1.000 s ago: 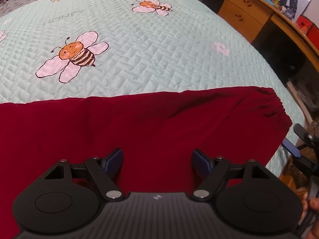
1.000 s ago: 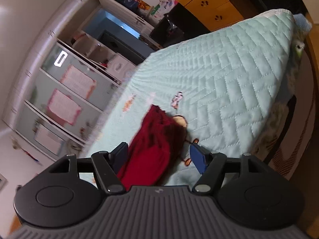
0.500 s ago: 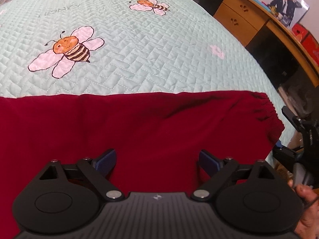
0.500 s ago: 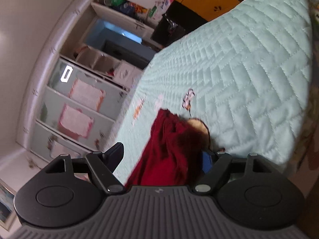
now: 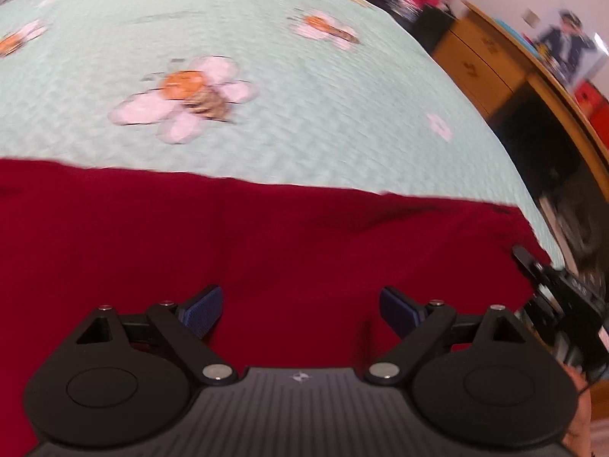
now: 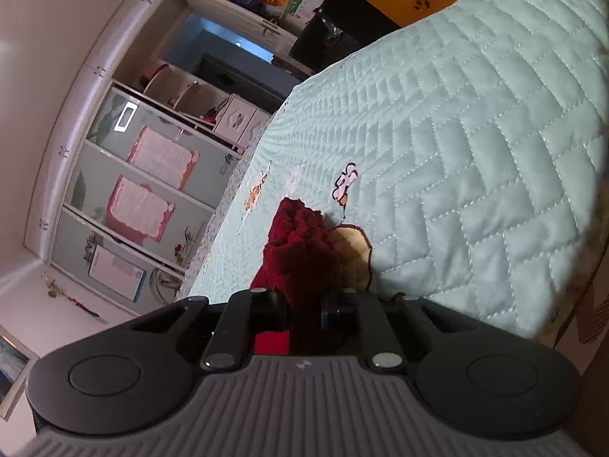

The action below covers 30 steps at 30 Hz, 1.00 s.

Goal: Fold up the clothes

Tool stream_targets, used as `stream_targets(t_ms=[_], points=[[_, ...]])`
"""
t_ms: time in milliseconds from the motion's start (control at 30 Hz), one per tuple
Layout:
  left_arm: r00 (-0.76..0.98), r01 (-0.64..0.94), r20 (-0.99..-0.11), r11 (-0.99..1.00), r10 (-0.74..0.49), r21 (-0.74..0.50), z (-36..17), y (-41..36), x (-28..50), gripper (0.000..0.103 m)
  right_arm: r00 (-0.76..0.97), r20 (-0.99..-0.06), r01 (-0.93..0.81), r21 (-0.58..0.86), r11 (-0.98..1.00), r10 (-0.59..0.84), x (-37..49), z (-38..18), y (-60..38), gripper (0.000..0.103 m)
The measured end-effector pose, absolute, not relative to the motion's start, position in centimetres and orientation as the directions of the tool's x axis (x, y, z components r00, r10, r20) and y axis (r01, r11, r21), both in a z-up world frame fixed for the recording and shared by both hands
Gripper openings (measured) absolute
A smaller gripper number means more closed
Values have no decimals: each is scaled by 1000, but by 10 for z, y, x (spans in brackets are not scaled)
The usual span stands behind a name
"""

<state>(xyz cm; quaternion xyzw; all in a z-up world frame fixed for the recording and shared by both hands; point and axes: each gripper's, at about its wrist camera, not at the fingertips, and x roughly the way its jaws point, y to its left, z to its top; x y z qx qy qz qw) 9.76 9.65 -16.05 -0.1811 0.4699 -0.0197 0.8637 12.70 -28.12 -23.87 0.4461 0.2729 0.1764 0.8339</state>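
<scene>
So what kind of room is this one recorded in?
Most likely a bedroom: a bed with a quilted bee-print bedspread, a wardrobe with glass doors, and a wooden desk with drawers.

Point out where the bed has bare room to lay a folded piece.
Bare quilt lies beyond the red garment's far edge, around the bee print, out toward the wooden desk. The near strip is covered by the garment, with the left gripper over it and the right gripper closing on its end.

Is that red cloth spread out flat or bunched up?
Mostly spread flat: the red cloth lies broad across the bedspread; only its end is bunched between the right gripper's closing fingers.
</scene>
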Motion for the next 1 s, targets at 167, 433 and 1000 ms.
stream_targets(t_ms=[167,433,1000], points=[[588,-252,-792,893,-166,-374,-149,157,58,90,802,-212,-103,871,480,558,119,-208,-263,16],[645,-361,-756,827,-112,-431,-135,240,-24,90,741,-87,-315,831,460,665,107,-114,-191,16],[696,-488,-713,673,-84,-555,-155,332,-156,91,422,-542,-867,-9,497,727,5,-155,198,16]])
